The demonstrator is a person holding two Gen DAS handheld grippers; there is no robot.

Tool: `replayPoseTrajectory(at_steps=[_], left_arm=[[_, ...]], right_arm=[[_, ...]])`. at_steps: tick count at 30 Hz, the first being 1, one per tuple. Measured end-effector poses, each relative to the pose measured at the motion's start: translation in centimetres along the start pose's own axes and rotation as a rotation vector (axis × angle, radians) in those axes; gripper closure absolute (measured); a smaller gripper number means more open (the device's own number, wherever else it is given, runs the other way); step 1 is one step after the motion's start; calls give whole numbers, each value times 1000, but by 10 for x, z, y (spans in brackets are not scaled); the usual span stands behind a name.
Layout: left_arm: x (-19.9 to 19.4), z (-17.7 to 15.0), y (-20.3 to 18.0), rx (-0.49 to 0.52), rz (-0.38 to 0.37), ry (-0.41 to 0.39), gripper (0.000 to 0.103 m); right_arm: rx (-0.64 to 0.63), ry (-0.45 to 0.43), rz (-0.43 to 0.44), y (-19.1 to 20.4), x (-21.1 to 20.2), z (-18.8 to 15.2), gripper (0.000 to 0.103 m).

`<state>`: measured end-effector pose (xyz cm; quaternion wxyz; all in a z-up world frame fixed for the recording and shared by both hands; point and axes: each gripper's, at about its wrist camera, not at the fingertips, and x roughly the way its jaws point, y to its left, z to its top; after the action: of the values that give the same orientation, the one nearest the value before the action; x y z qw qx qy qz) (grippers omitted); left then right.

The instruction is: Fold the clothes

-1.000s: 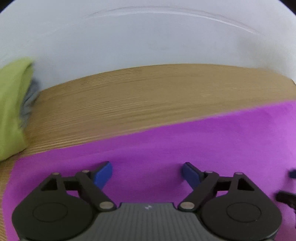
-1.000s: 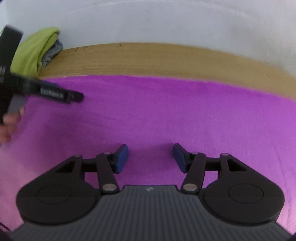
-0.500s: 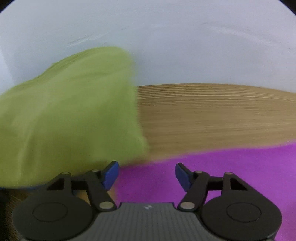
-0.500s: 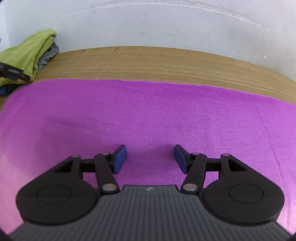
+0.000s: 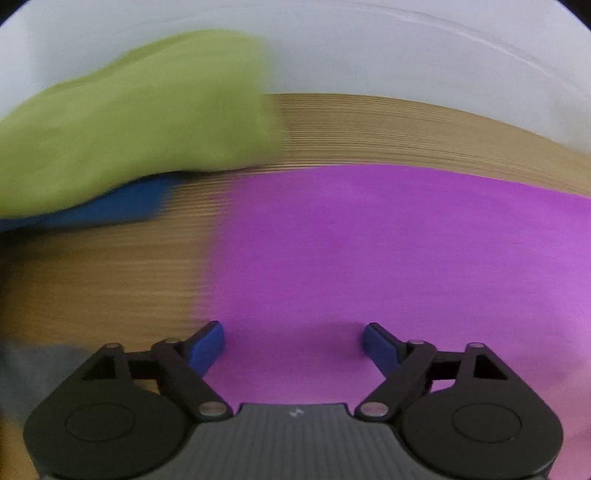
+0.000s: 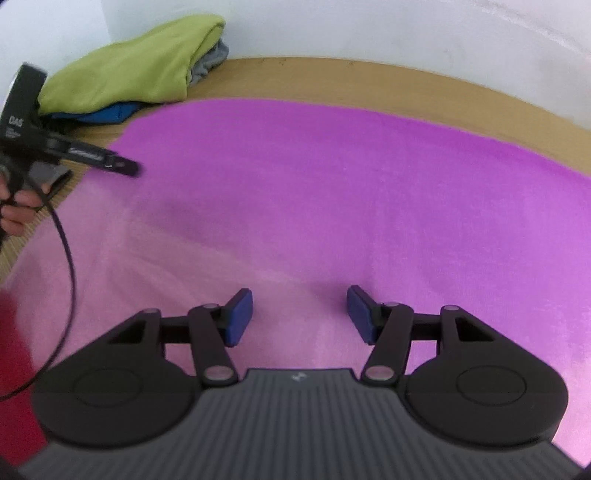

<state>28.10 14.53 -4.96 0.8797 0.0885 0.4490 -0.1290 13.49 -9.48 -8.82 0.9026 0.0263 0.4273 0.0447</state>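
Note:
A purple garment [image 6: 332,184] lies spread flat on the wooden table [image 6: 332,70]; it also shows in the left wrist view [image 5: 388,251]. My left gripper [image 5: 293,341] is open and empty, just above the garment's left edge. It also shows in the right wrist view [image 6: 122,166] at the left, held in a hand. My right gripper [image 6: 299,314] is open and empty, low over the middle of the purple cloth.
A pile of clothes stands at the table's back left: a green garment [image 6: 129,74] on top of a blue one [image 6: 107,112] and a grey one [image 6: 210,61]. The green one also shows in the left wrist view [image 5: 129,122]. A white wall [image 6: 369,29] runs behind the table.
My left gripper has swung back to the right and pulled back from the green pile, now over the purple garment's left edge. My right gripper has moved back a little.

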Motion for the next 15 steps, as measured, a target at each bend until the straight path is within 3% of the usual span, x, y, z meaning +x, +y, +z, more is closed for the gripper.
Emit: replayPoseTrajectory(at_steps=[3, 5, 6, 11, 15], left_arm=[[-7, -2, 43, -76, 78, 17, 18], [-19, -2, 50, -100, 93, 33, 32], [-30, -4, 48, -106, 66, 29, 32], [-81, -30, -6, -66, -190, -25, 27], [-94, -65, -78, 21, -411, 27, 27]], right_arm=[[-2, -4, -13, 1, 0, -1, 44], [-17, -4, -32, 6, -1, -1, 44], [-20, -3, -42, 8, -1, -1, 44], [55, -33, -63, 7, -31, -10, 44], [90, -28, -145, 3, -58, -34, 44]])
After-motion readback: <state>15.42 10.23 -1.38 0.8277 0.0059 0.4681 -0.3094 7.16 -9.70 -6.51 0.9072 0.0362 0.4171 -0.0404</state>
